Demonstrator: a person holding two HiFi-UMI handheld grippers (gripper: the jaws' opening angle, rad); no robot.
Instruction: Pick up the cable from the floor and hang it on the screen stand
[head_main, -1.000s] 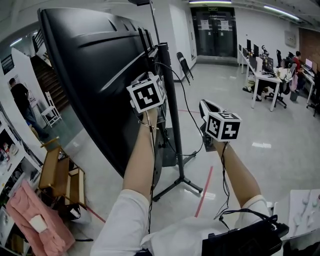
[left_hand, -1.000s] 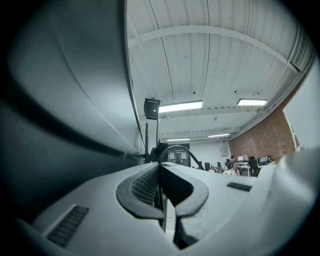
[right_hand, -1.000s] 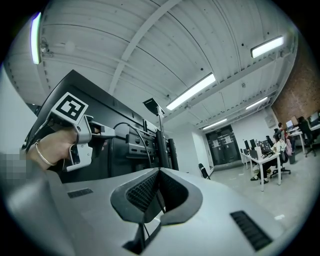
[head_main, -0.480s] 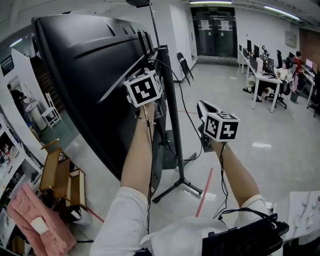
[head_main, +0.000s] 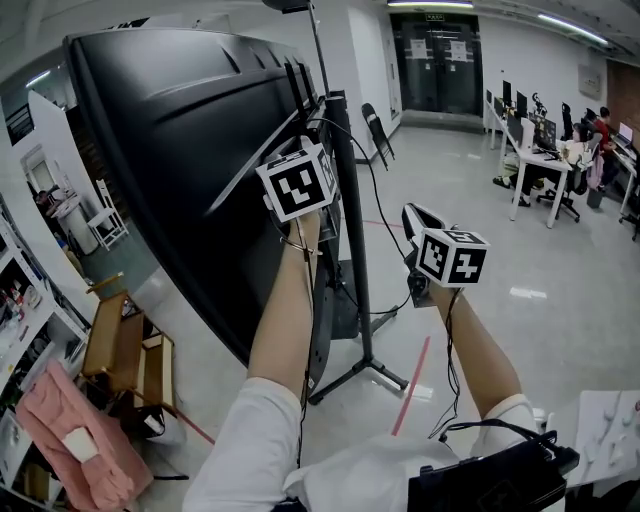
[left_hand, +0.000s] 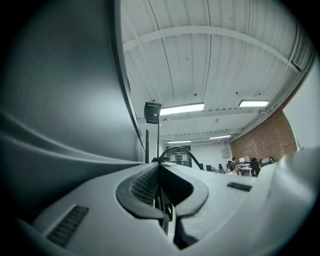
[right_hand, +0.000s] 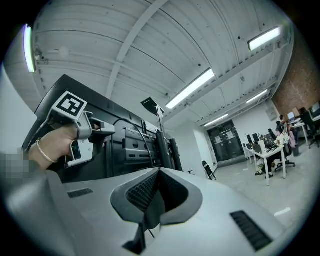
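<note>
The cable (left_hand: 176, 147) is gripped by both closed tongs, sagging from the left tongs (left_hand: 160, 170), held nearer the screen stand (head_main: 347, 200), to the right tongs (right_hand: 159, 172).

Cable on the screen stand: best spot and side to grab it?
Likely best: grip the cable on its hanging run right of the stand pole, coming from the open right side. There it hangs clear of pole and screen, thin and near vertical, so jaws can close across it.

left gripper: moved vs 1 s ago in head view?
Yes. The left gripper, shut on the cable, sits slightly higher against the screen stand's pole, nearer the pole's top.
</note>
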